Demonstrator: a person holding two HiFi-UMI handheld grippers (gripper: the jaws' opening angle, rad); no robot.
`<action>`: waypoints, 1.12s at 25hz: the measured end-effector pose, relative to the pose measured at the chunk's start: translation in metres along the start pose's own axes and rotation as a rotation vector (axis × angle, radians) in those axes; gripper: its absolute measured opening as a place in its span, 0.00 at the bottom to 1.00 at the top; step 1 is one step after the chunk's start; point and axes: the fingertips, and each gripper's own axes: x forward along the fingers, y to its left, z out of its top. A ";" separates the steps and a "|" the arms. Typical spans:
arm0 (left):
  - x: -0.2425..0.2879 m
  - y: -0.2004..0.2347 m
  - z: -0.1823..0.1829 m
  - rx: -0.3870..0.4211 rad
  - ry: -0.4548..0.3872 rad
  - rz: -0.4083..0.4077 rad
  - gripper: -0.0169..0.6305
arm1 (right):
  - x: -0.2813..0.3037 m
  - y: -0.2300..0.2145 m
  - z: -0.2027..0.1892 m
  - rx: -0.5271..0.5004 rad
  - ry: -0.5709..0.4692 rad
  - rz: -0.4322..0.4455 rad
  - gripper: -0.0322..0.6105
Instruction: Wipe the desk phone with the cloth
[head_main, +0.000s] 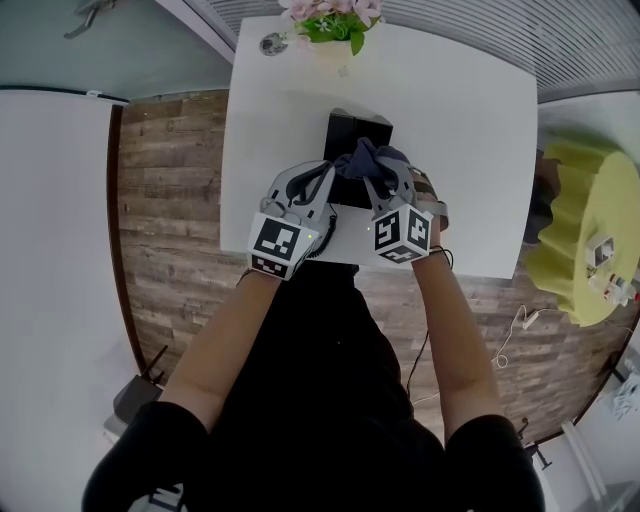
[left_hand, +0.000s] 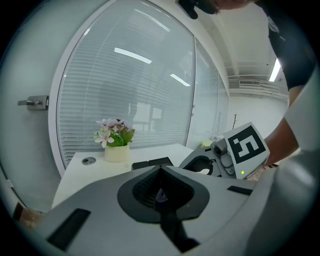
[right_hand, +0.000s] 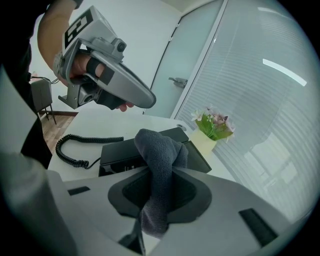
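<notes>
A black desk phone (head_main: 352, 128) sits in the middle of a white table (head_main: 470, 150). My right gripper (head_main: 378, 180) is shut on a dark grey cloth (head_main: 366, 158), which bunches up over the phone's near end. In the right gripper view the cloth (right_hand: 160, 150) stands up between the jaws, with the phone (right_hand: 120, 152) just behind it. My left gripper (head_main: 325, 178) hovers beside the cloth at the phone's left near corner; its jaws are shut with nothing in them (left_hand: 160, 169). The phone's coiled cord (right_hand: 75, 145) lies on the table to the left.
A small pot of pink flowers (head_main: 335, 30) stands at the table's far edge beside a round cable grommet (head_main: 272, 44). A yellow-green round seat (head_main: 585, 230) stands to the right. Wood floor surrounds the table; a blinded glass wall lies behind it.
</notes>
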 end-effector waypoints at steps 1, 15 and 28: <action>0.000 0.000 -0.001 -0.001 0.002 -0.001 0.04 | 0.000 0.003 -0.001 -0.003 0.002 0.004 0.20; -0.002 -0.010 -0.027 0.000 0.050 -0.006 0.04 | -0.007 0.041 -0.013 -0.018 0.021 0.054 0.20; -0.007 -0.024 -0.063 -0.013 0.118 -0.028 0.04 | -0.012 0.069 -0.022 -0.028 0.050 0.095 0.20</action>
